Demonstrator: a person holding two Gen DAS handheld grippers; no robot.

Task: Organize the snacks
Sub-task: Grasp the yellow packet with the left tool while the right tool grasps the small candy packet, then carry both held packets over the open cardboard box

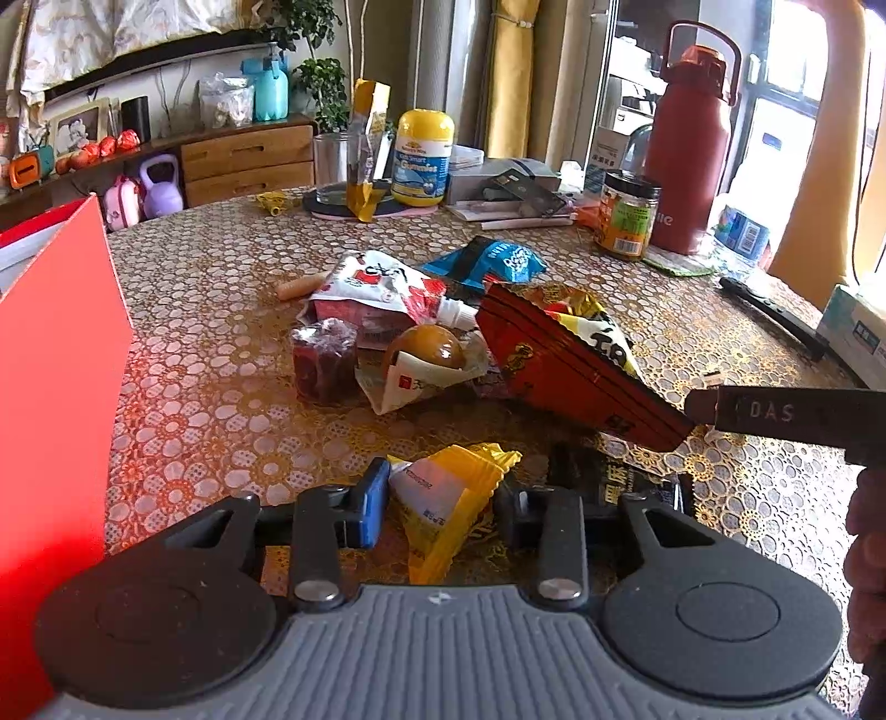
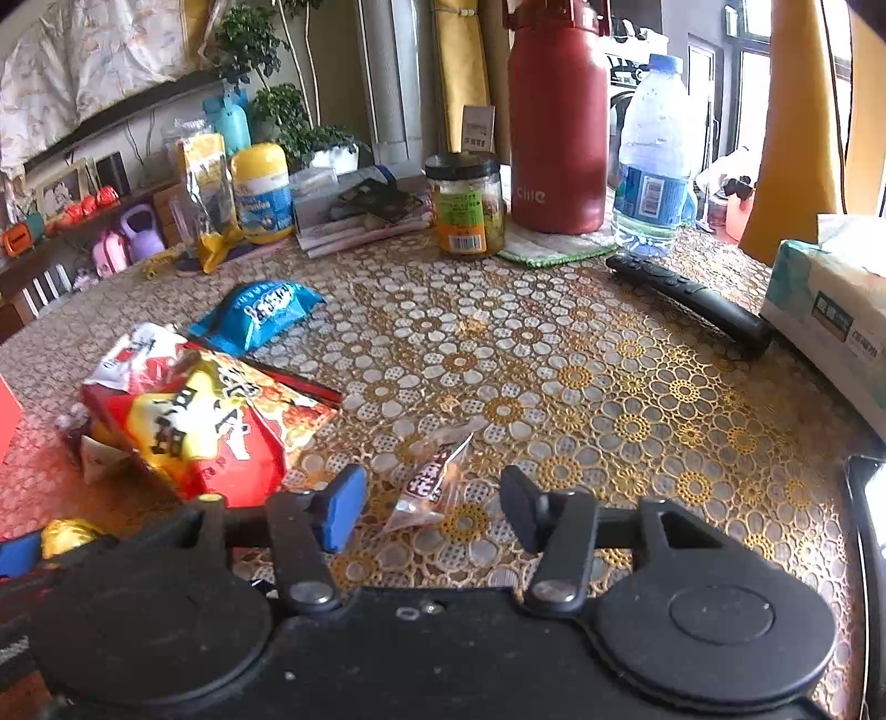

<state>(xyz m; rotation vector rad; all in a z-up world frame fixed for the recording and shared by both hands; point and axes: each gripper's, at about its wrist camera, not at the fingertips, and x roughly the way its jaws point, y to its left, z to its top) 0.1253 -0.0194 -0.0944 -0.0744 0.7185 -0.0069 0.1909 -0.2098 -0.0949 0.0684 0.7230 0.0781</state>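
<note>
Snacks are lying mid-desk (image 2: pixel 554 354): yellow packet (image 1: pixel 448 498) sitting between left gripper's (image 1: pixel 443 512) open fingers, clear packet (image 2: pixel 429 482) between right gripper's (image 2: pixel 432 512). Light, crinkly, slippery; likely best pinched mid-body.

A lived-in room in daylight. In front, a round table covered with a gold-and-white lace-patterned floral tablecloth (image 2: pixel 554 354) fills most of both views. Behind it on the left stands a low wooden sideboard with two drawers (image 1: pixel 246 160), holding a framed photograph (image 1: pixel 77 126), a small black cylinder (image 1: pixel 136 117) and a turquoise plastic bottle (image 1: pixel 271 91). A leafy green potted plant (image 1: pixel 321 83) rises beside the sideboard. Above, a pale floral cloth (image 1: pixel 111 33) drapes over a long dark shelf. On the floor below sits a lilac kettlebell (image 1: pixel 160 185). Mustard-yellow curtains (image 1: pixel 512 77) hang along the back wall, and bright light enters through a dark-framed window (image 1: pixel 786 111) at the right.
</note>
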